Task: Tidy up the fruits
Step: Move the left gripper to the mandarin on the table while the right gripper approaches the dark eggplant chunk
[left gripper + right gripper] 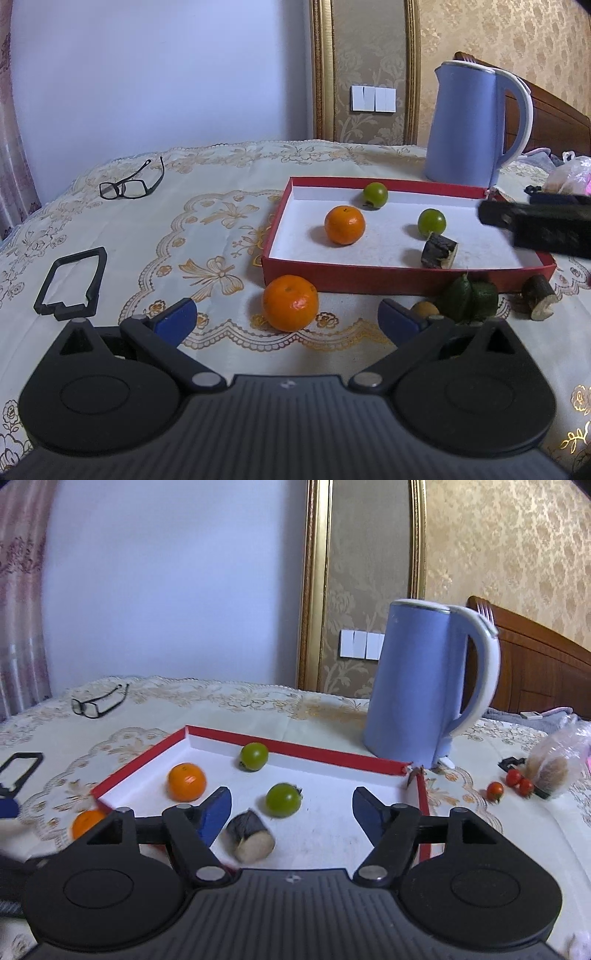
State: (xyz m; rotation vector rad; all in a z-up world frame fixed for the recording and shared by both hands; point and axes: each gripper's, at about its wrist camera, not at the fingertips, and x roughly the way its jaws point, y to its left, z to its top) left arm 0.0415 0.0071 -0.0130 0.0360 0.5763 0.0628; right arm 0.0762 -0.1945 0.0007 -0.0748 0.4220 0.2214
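You get soft, even daylight with faint shadows under the fruit. Fisheye bending curves the walls at both pictures' edges. The right view is smeared by motion blur, worst on the kettle point(417, 686) beyond your right claw point(291, 808).

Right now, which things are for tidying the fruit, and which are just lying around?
For the job: red box, oranges, green fruits, cherry tomatoes, sugarcane pieces.
Just lying about: kettle, glasses, black frame, plastic bag.

no words, brand names, labels or numbers can be read on anything in either view.
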